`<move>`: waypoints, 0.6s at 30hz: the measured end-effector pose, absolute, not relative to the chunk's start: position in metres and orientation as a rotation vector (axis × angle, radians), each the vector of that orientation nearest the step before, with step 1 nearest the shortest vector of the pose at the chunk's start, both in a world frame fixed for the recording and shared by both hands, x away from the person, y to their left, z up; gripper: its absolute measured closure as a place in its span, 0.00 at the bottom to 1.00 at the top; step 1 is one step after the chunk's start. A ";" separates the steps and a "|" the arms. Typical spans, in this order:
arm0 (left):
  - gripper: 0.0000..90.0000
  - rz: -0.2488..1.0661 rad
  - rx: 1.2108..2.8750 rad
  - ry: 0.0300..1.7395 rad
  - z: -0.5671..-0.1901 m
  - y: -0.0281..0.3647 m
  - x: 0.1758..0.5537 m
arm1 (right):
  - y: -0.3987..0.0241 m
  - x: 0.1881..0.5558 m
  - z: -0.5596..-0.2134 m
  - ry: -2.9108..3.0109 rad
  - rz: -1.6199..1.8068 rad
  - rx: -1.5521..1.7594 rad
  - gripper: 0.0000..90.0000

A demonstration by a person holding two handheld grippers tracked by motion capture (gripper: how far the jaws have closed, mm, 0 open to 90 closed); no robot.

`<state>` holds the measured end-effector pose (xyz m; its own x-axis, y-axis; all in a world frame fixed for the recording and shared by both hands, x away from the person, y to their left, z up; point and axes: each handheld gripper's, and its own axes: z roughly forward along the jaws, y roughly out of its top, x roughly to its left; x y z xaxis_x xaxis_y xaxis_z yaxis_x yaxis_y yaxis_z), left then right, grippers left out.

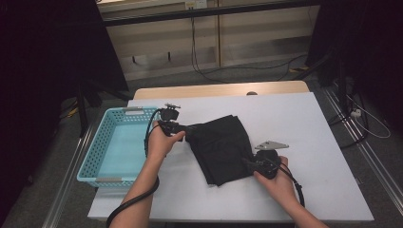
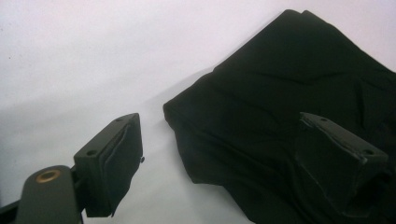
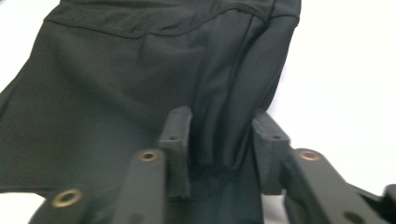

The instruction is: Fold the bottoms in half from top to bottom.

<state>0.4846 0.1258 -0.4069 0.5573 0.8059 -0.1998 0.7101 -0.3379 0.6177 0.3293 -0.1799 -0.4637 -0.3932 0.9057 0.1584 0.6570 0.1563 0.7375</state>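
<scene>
Right gripper view: right gripper [image 3: 222,140] jaws narrowed around a fold of the black cloth [image 3: 140,79], contact unclear. High view: blue basket [image 1: 90,164] at left; both forearms enter from the bottom. Left gripper [image 2: 233,154] jaws wide, straddling the cloth's edge.

Folded black fabric garment [image 1: 221,148] occupies the white desk's [image 1: 304,123] centre; light-blue perforated plastic basket [image 1: 111,147] blocks the left edge; right half lies open.

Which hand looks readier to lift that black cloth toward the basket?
Probably the right: the right gripper already has a fold of the cloth between its jaws, while the left gripper gapes wide at the edge.
</scene>
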 end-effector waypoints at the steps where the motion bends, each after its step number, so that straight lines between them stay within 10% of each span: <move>1: 0.17 0.183 2.118 1.217 -0.408 0.126 0.485 | -0.178 0.330 -0.464 2.128 1.096 1.498 0.85; 18: 0.11 0.170 2.122 1.312 -0.442 0.113 0.494 | -0.179 0.310 -0.450 2.175 1.215 1.471 0.90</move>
